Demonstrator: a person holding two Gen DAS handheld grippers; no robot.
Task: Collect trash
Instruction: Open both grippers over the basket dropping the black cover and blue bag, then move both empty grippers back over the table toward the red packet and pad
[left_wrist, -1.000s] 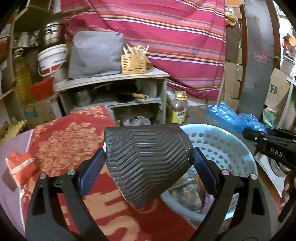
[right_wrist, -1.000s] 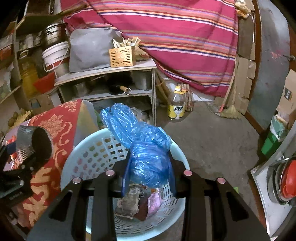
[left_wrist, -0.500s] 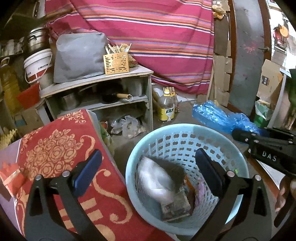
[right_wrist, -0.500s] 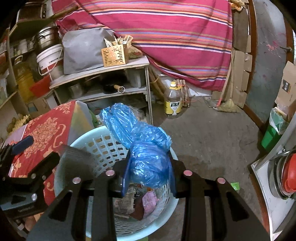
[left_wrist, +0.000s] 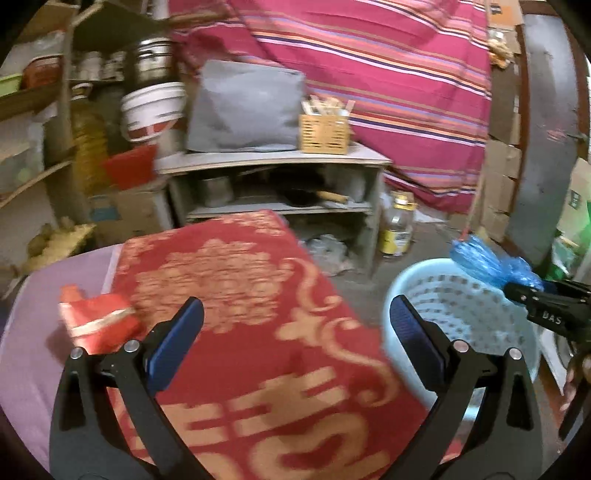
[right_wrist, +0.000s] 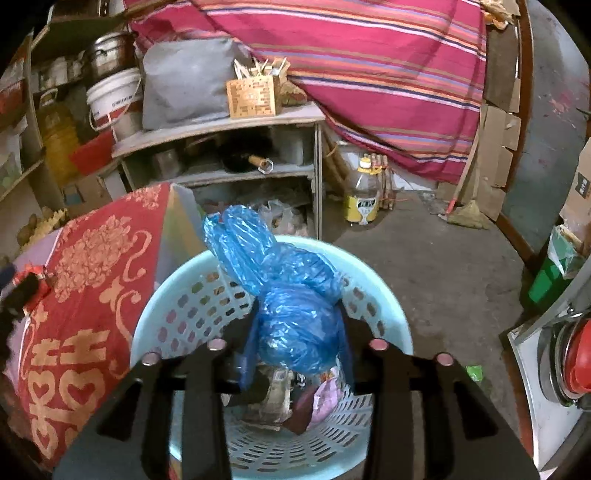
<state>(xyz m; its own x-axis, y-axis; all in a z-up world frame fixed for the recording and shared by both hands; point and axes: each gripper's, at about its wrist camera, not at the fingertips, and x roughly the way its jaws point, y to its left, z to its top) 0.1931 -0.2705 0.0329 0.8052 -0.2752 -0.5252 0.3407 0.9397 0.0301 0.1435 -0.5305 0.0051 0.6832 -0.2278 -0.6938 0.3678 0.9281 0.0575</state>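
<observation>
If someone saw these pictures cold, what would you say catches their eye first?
Probably the crumpled blue plastic bag between the right gripper fingers, whose jaws are opening, right above the pale blue basket. Next, the red and gold cloth under the wide-open, empty left gripper.

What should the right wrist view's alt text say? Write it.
The right gripper, jaws opening, has a crumpled blue plastic bag between its fingers above a light blue perforated basket holding trash. A red patterned cloth lies left.
</observation>
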